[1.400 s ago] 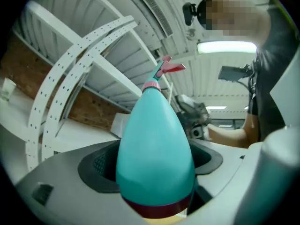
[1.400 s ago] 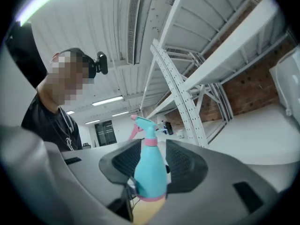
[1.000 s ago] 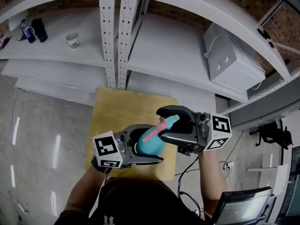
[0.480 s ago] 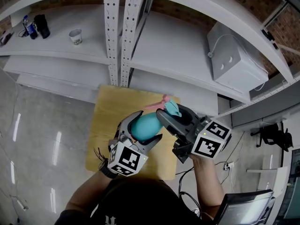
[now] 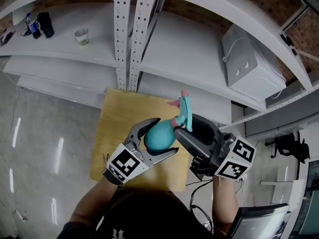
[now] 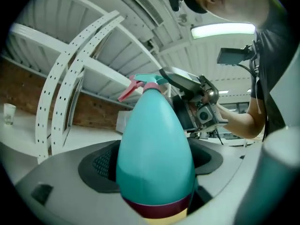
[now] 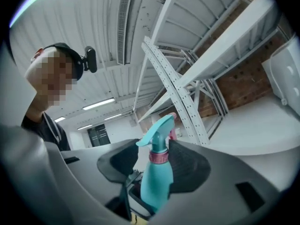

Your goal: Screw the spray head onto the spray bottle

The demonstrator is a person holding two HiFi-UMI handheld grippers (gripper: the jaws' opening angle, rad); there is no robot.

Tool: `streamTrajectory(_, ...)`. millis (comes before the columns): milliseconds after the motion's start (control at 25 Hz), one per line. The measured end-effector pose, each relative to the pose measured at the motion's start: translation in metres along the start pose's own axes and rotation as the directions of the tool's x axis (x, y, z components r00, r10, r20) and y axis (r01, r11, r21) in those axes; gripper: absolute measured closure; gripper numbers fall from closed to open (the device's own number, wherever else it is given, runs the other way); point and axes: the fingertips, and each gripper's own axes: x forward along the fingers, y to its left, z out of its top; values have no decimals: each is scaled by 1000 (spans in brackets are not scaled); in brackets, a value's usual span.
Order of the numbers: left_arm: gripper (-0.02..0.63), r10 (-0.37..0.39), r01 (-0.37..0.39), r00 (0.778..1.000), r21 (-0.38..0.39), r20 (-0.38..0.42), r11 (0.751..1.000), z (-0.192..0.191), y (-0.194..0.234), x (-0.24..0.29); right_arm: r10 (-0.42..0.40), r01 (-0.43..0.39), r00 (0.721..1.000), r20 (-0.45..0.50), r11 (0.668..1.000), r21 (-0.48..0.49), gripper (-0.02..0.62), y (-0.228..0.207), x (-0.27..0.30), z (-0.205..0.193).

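Observation:
The teal spray bottle (image 5: 160, 136) is held in the air over the table, with my left gripper (image 5: 162, 136) shut on its round body (image 6: 154, 153). Its teal spray head (image 5: 183, 111) with a pink trigger sits on the neck above a pink collar (image 7: 158, 156) and points away from me. My right gripper (image 5: 187, 126) reaches in from the right around that neck. Its jaws are opening: the collar is between the pads, the right pad lies against it, and a small gap shows at the left pad (image 7: 119, 161).
A small wooden table (image 5: 117, 128) lies below the grippers. Behind it stands a white shelf rack with a perforated upright (image 5: 122, 34), a white box (image 5: 249, 59), a cup (image 5: 82, 35) and dark items (image 5: 40, 24). A screen (image 5: 259, 223) is at the lower right.
The bottle has swung round in my left gripper, so the spray head, which pointed left, now points toward the rack. My right gripper has shifted down and to the right at the neck.

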Motion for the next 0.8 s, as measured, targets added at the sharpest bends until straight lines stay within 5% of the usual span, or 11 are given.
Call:
streamTrajectory(280, 183, -171, 173, 978, -10, 117, 985, 24, -17, -10, 97, -96, 995, -6, 984, -150, 422, 34, -28, 17)
streamTrajectory(400, 183, -324, 329, 937, -17, 129, 944, 32, -39, -17, 207, -190, 975, 83, 965, -183, 422, 32, -58, 37)
streamTrajectory(480, 183, -450, 461, 881, -48, 146, 886, 37, -57, -24, 340, -316, 932, 126, 932, -179, 406, 28, -69, 46)
streamTrajectory(600, 183, -610, 632, 771, -100, 185, 768, 41, -82, -34, 539, -518, 834, 119, 838, -171, 274, 27, -66, 48)
streamTrajectory(720, 183, -714, 744, 667, -137, 211, 654, 41, -101, -41, 655, -633, 755, 47, 745, -212, 236, 44, -50, 44)
streamTrajectory(800, 183, -753, 786, 619, -158, 223, 598, 39, -108, -44, 706, -691, 707, -45, 676, -254, 236, 63, -41, 33)
